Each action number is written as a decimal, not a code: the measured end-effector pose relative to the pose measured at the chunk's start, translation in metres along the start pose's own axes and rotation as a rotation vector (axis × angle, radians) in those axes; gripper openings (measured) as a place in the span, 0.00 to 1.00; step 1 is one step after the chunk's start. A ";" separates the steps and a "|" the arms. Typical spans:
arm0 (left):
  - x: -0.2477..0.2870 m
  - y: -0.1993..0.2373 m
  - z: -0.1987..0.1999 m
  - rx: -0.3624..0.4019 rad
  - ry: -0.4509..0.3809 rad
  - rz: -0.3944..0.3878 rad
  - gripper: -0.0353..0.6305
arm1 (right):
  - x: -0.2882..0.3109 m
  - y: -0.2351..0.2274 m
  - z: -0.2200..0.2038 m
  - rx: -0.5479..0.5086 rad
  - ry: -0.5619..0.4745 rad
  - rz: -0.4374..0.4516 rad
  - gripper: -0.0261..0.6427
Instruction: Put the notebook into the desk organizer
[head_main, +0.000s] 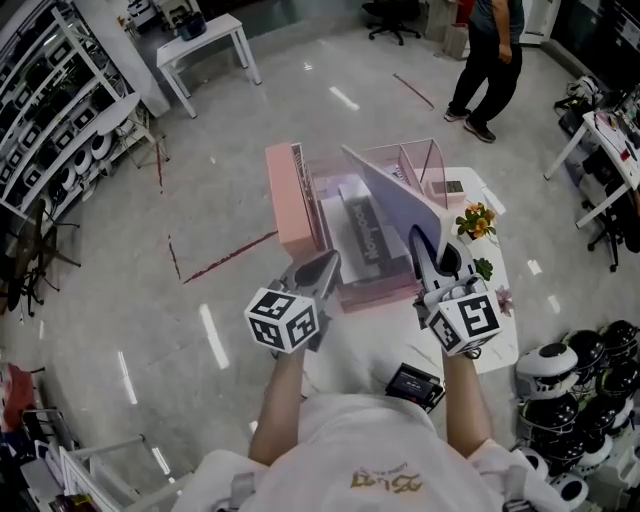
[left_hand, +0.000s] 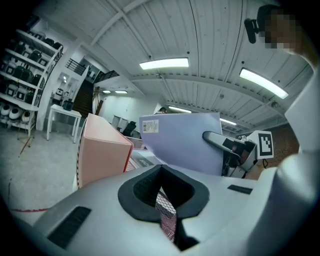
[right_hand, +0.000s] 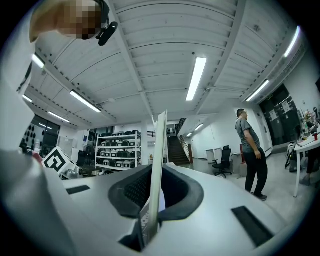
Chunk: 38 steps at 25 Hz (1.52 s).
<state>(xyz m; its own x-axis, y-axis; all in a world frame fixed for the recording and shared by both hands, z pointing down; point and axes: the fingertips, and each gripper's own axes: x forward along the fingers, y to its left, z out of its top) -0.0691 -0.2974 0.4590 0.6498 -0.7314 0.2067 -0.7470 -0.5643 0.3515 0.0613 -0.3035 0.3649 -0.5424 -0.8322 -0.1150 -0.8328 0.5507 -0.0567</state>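
Observation:
A lavender notebook (head_main: 398, 198) stands tilted over the pink desk organizer (head_main: 292, 205), lower edge down among the compartments. My right gripper (head_main: 421, 243) is shut on the notebook's near corner; in the right gripper view the notebook (right_hand: 159, 160) runs edge-on between the closed jaws of this right gripper (right_hand: 154, 200). My left gripper (head_main: 326, 266) sits at the organizer's front left. In the left gripper view the left gripper (left_hand: 162, 196) is shut on a strip of pink mesh wall (left_hand: 168, 216). Beyond it are the organizer (left_hand: 102, 152) and the notebook (left_hand: 185, 140).
The organizer rests on a small white table (head_main: 497, 335) with artificial flowers (head_main: 476, 220) and a black device (head_main: 415, 385). Grey books (head_main: 365, 238) lie inside the organizer. A person (head_main: 490, 60) stands behind. Shelving (head_main: 50, 110) is at the left, helmets (head_main: 580, 370) at the right.

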 end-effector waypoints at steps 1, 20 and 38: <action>0.000 0.001 0.000 0.007 0.001 0.005 0.08 | 0.003 0.000 -0.002 -0.003 0.002 0.005 0.10; -0.009 0.002 -0.002 -0.020 -0.011 0.013 0.08 | 0.022 0.026 -0.034 -0.097 0.110 0.141 0.11; -0.017 0.001 -0.004 -0.029 -0.023 0.024 0.08 | 0.018 0.042 -0.072 -0.233 0.323 0.282 0.13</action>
<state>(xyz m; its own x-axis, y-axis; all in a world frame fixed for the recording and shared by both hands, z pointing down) -0.0805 -0.2842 0.4600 0.6281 -0.7536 0.1940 -0.7578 -0.5355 0.3728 0.0087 -0.3003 0.4317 -0.7266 -0.6504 0.2215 -0.6308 0.7592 0.1602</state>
